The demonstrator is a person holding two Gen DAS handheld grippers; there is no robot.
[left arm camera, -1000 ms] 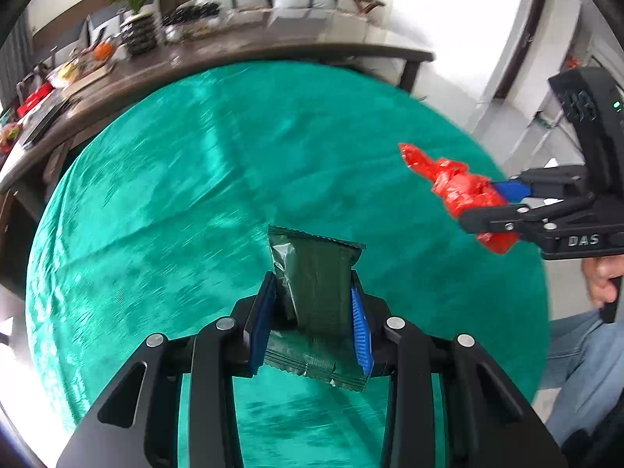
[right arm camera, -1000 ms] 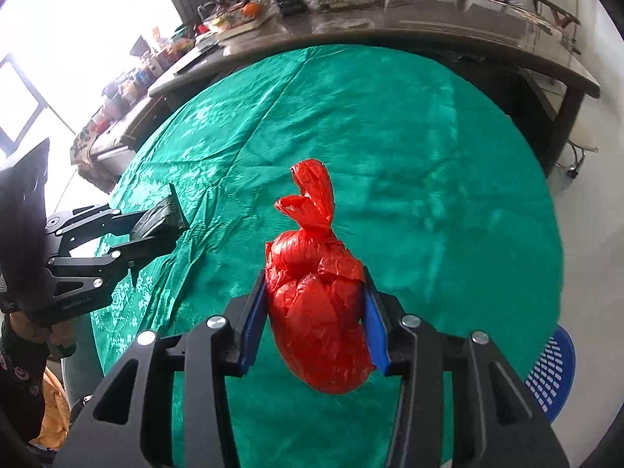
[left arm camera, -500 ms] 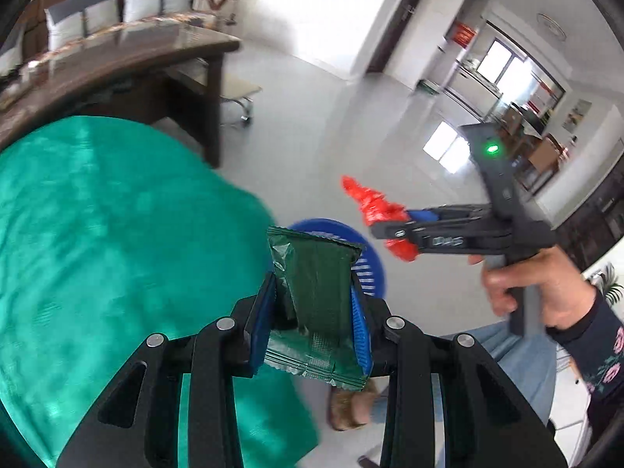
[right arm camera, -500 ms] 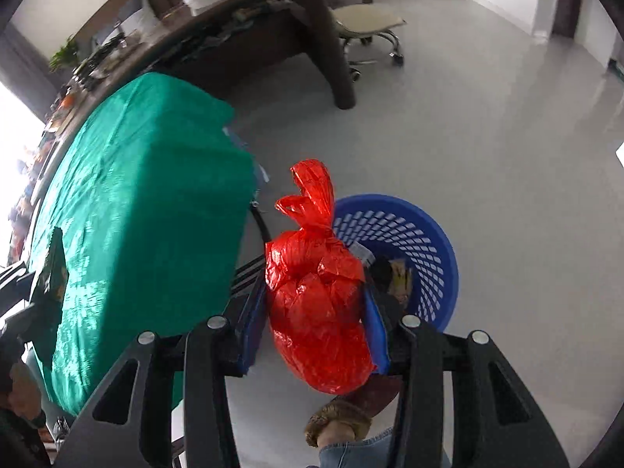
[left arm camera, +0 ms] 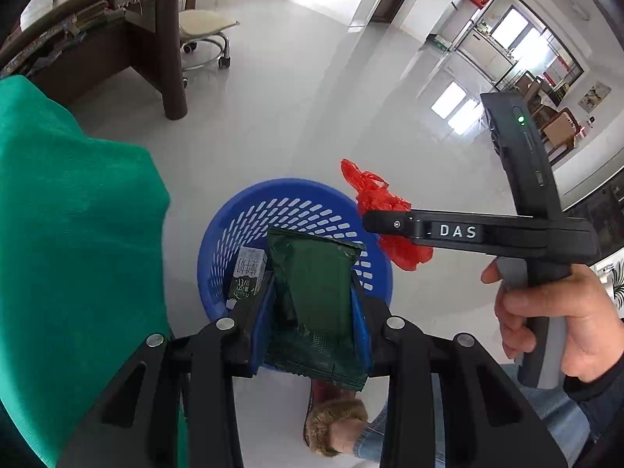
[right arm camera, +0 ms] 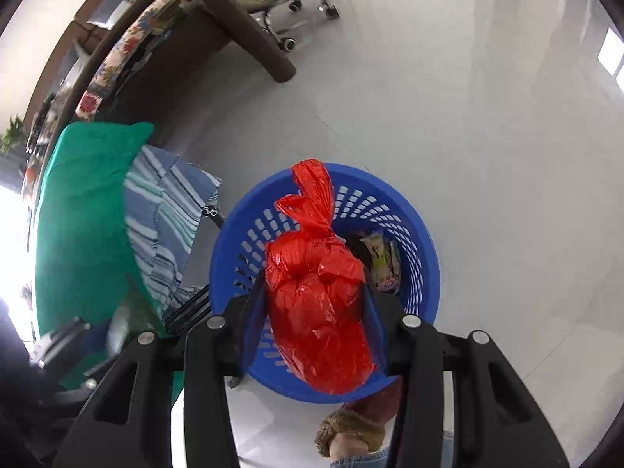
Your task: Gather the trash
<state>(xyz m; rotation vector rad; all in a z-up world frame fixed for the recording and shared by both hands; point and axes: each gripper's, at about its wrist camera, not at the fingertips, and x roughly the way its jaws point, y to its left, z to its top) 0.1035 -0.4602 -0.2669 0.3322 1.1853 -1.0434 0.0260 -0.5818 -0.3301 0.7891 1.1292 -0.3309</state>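
Left wrist view shows my left claw point(left arm camera: 312, 308) clamped on the green wrapper point(left arm camera: 314, 292), my right claw point(right arm camera: 314, 312) gripping the red bag point(right arm camera: 318, 304), both above the blue basket point(right arm camera: 419, 234) ahead; I judge releasing comes next

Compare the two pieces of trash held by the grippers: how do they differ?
The green wrapper is flat with crimped ends; the red plastic bag is bulging and knotted on top. Left gripper holds the wrapper, right gripper the bag. Both hang over the blue basket.
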